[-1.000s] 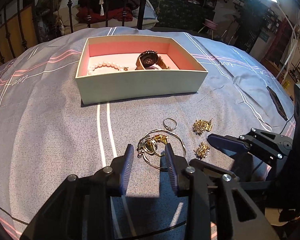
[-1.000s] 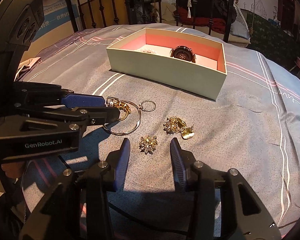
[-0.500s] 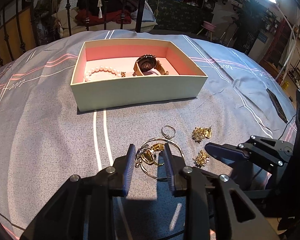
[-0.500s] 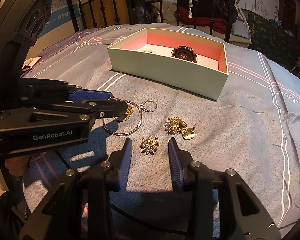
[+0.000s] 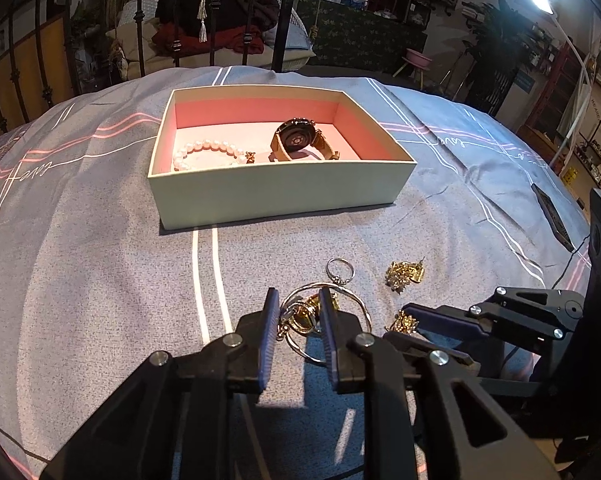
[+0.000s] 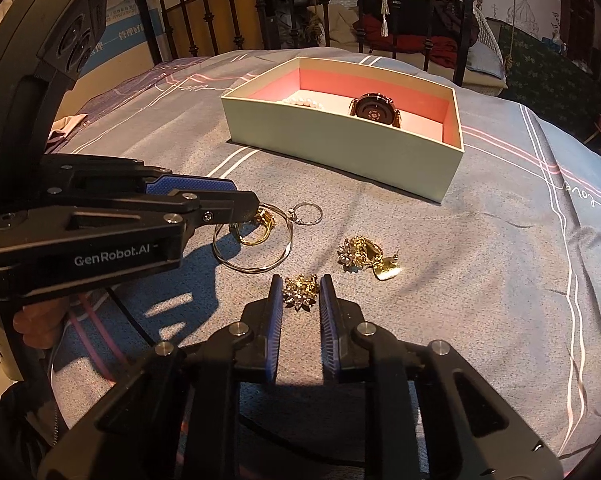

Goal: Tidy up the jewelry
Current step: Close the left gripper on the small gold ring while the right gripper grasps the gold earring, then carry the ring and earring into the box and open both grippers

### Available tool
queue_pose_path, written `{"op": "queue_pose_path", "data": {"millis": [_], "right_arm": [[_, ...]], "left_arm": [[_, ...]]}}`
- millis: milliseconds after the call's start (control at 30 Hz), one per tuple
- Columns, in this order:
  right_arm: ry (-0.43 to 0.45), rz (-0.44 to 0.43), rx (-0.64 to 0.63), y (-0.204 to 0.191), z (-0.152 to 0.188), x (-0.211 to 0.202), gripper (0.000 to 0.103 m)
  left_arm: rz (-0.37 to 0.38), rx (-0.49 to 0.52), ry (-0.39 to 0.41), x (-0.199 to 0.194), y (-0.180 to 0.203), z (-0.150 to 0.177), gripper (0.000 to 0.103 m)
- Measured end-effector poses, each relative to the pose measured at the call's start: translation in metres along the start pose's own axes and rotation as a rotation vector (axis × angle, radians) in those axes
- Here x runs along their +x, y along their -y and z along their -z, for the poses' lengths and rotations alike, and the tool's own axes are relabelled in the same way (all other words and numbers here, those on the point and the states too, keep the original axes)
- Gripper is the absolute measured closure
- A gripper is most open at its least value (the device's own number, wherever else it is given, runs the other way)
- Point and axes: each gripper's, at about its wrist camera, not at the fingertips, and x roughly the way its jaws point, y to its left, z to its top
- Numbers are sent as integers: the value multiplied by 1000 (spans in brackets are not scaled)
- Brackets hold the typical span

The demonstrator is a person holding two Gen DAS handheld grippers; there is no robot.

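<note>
So both my jaws have just been closing: my left hand-held gripper (image 5: 299, 320) is pinched down around the tangled gold rings (image 5: 300, 316) sitting inside the thin gold wire bangle (image 5: 352, 304), and my right hand-held gripper (image 6: 300, 292) is squeezing the gold flower-shaped earring (image 6: 299, 286), all on the grey striped bedspread (image 5: 80, 260) near its front edge, well short of the pale green cardboard box with the pink lining (image 5: 276, 192). My worry is the left grip only catching one ring, so the bangle drags along or drops on the lift. The earring is tiny and spiky, so it could easily pop out sideways or snag the fabric.
</note>
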Motion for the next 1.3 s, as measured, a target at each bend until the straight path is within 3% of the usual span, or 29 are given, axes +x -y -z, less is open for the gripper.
{"op": "queue_pose_path", "data": {"millis": [467, 800, 1300], "right_arm": [[41, -1, -5, 0, -8, -14, 83], [54, 14, -5, 4, -16, -16, 83], [154, 52, -50, 18, -83, -24, 83]], "left_arm": [[3, -21, 50, -27, -2, -9, 83], [-6, -24, 38, -24, -2, -15, 83], [-19, -7, 114, -35, -5, -81, 83]]}}
